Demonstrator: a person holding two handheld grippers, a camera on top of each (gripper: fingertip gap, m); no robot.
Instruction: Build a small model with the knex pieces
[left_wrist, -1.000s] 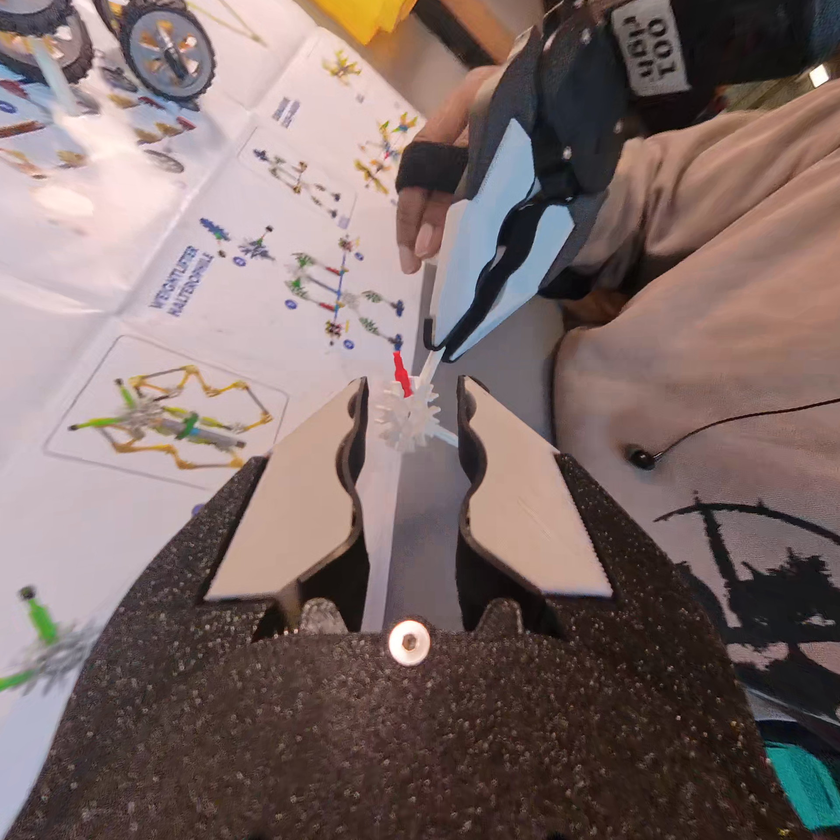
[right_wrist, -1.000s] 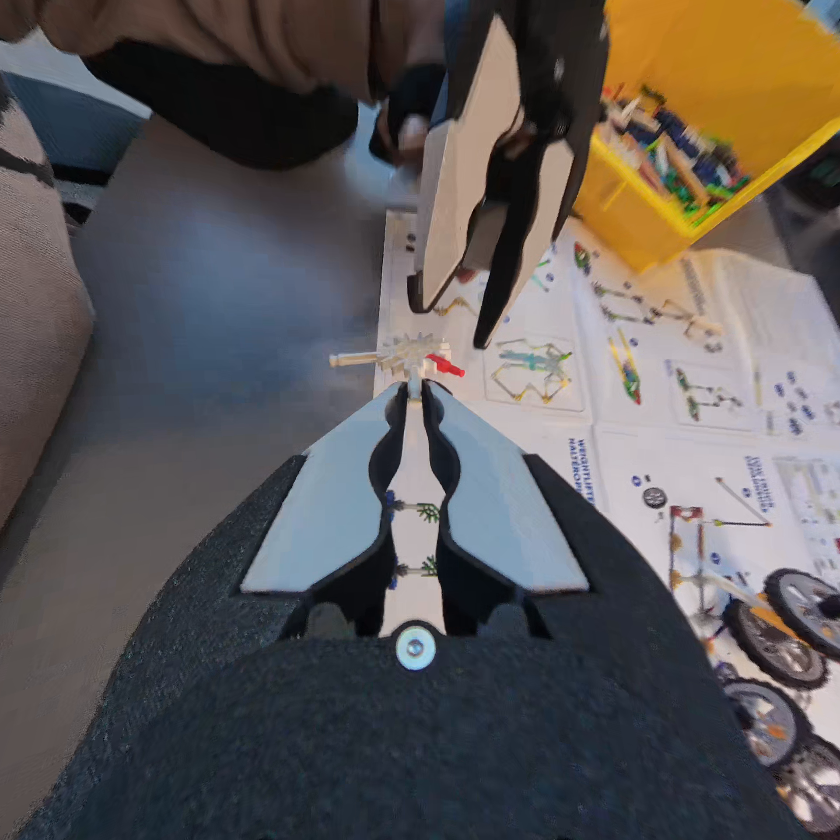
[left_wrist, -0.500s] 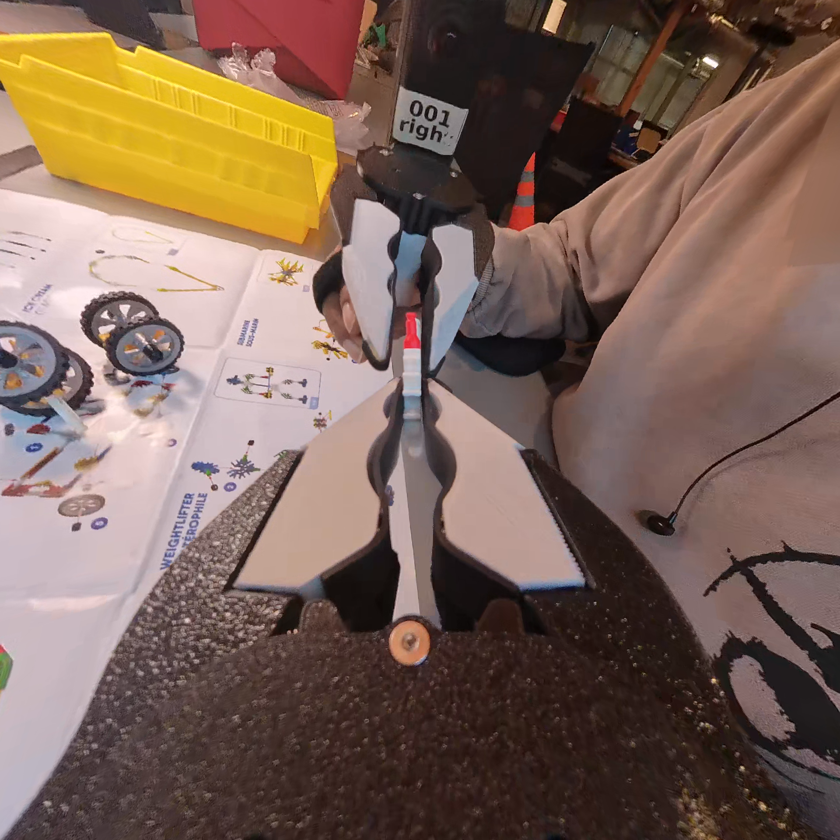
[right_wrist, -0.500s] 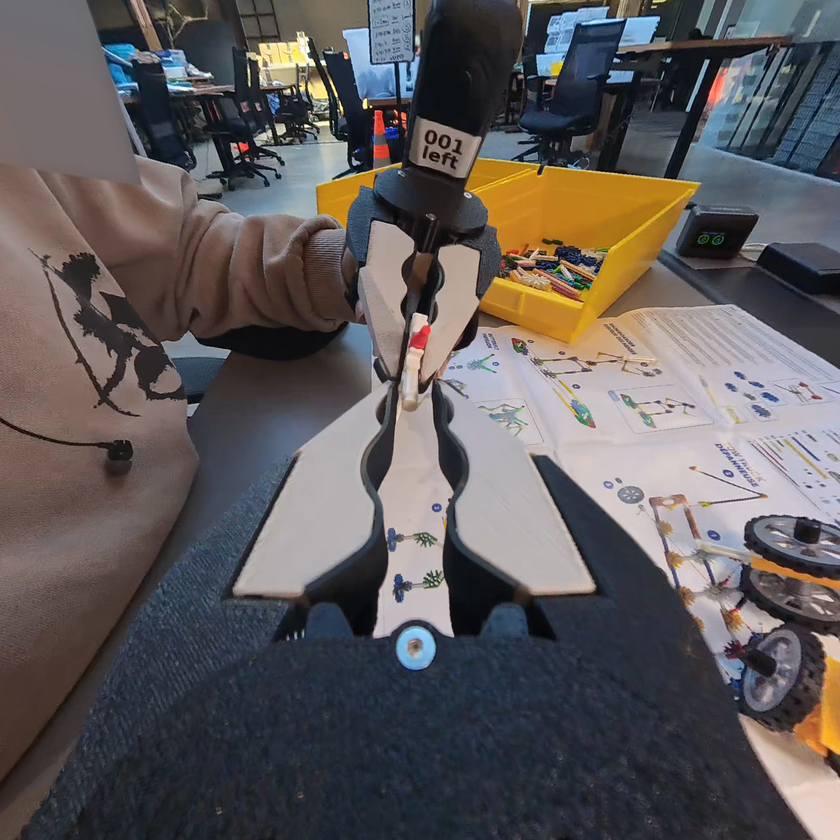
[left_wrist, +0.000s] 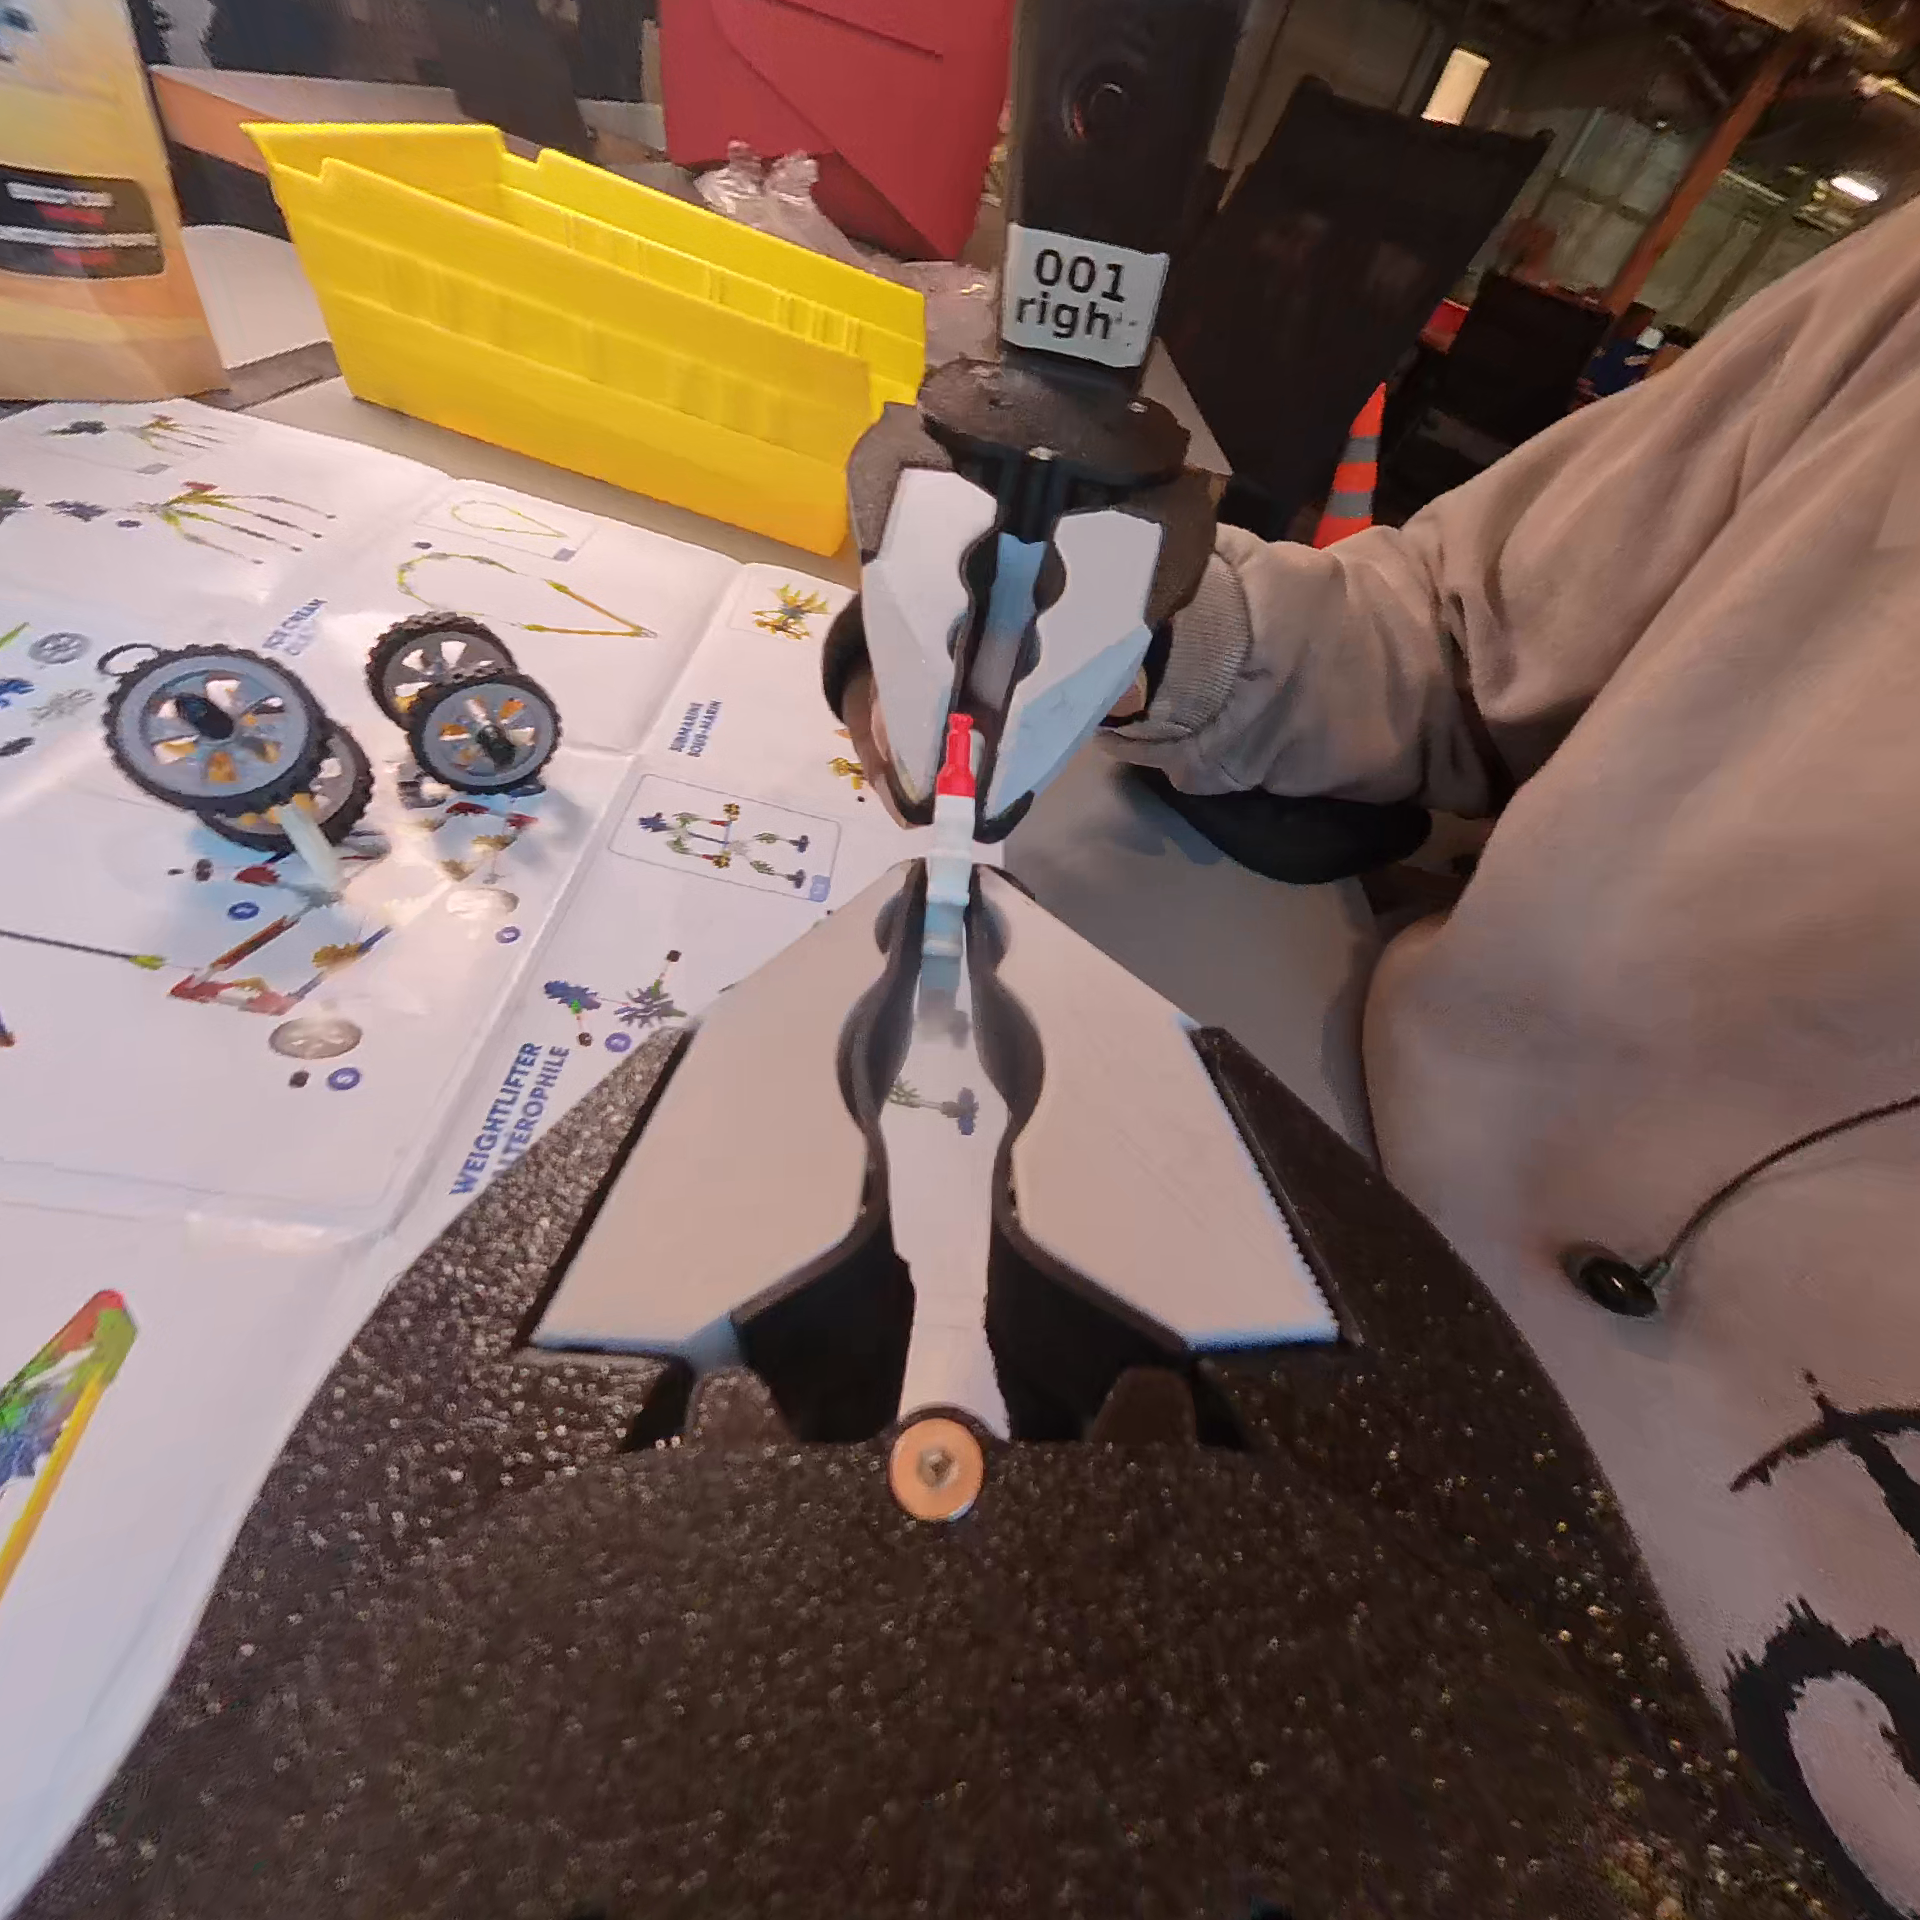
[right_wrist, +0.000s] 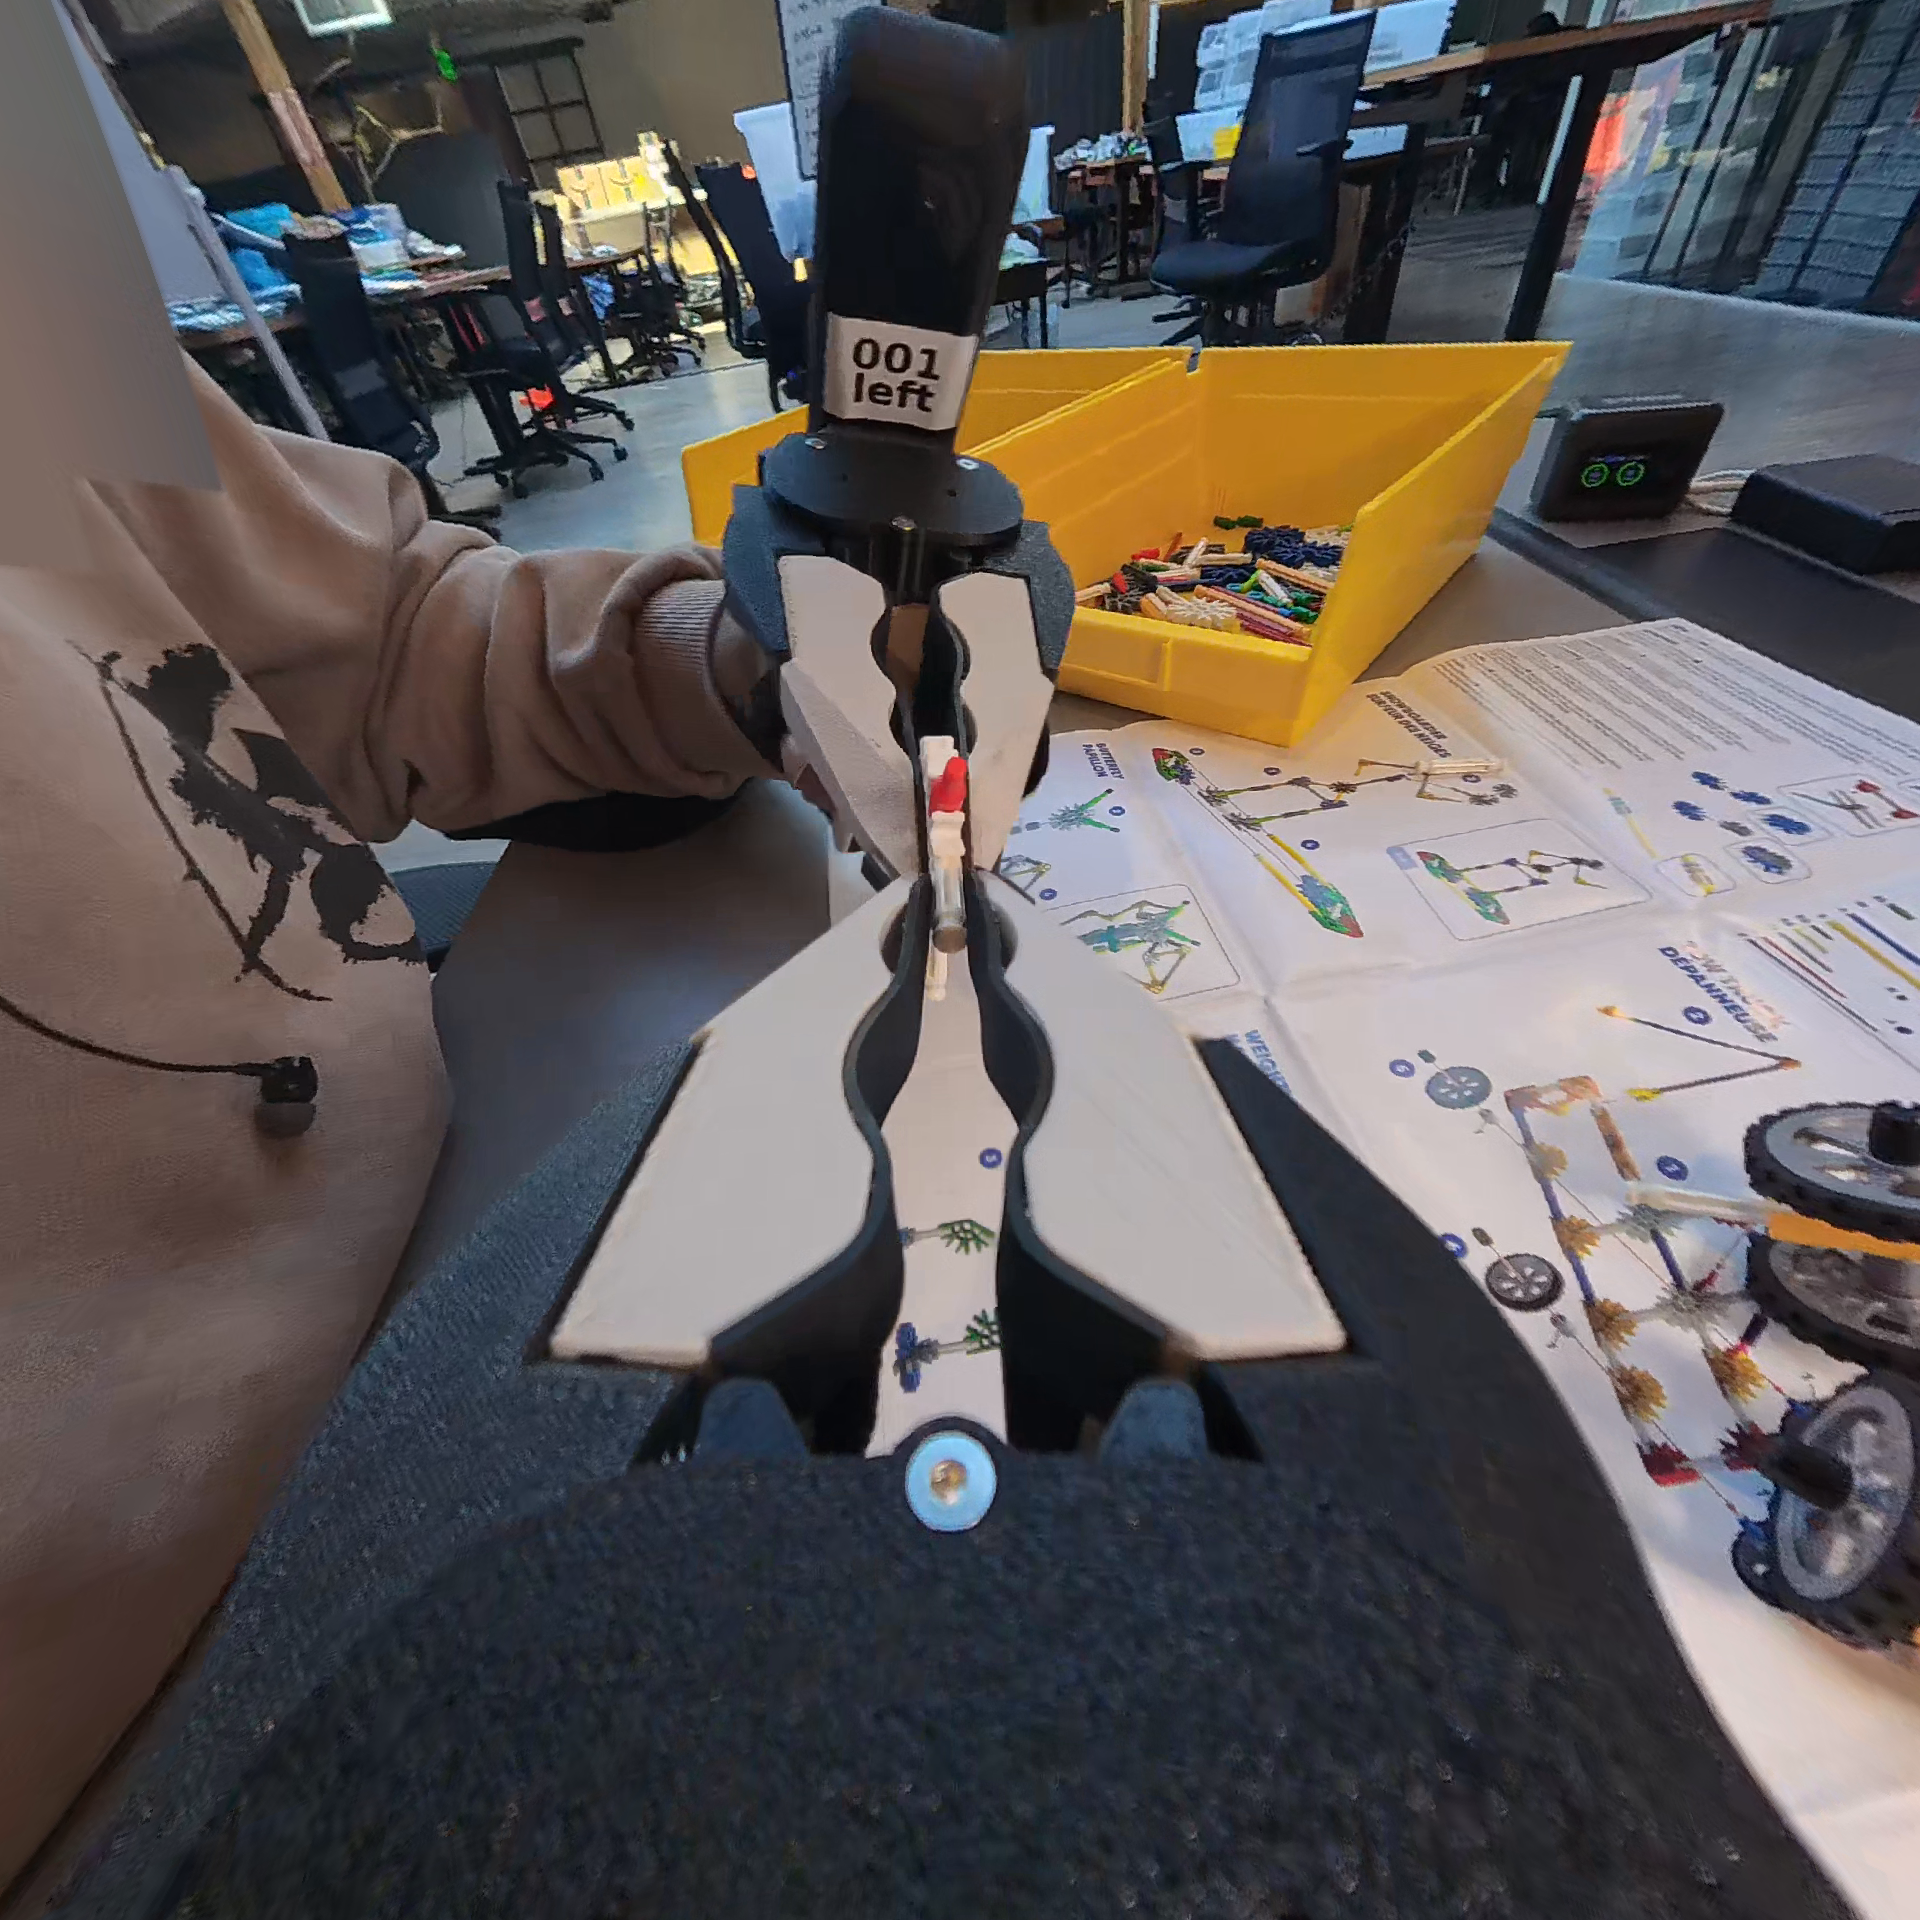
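A small toy piece, a white connector with a white rod and a short red rod (left_wrist: 954, 753), is held in the air between both grippers. My left gripper (left_wrist: 948, 878) is shut on its white end. My right gripper (right_wrist: 943, 888) faces it tip to tip and is shut on the white rod (right_wrist: 945, 914). The red rod (right_wrist: 948, 795) shows between the two sets of tips. The right gripper also shows in the left wrist view (left_wrist: 956, 816), and the left gripper in the right wrist view (right_wrist: 940, 847).
A white instruction sheet (left_wrist: 312, 1039) covers the grey table (right_wrist: 582, 1018). A wheeled toy model (left_wrist: 218, 727) stands on the sheet, also seen at the right (right_wrist: 1829, 1247). A yellow bin (right_wrist: 1351, 499) with several loose parts stands behind. The person's beige sleeve (left_wrist: 1455, 623) is close by. Left and right tips are no more than a few centimetres apart.
One second ago my left gripper was open around the white connector while the right held its rod low over the table. Now the left is shut on it and both have lifted and levelled.
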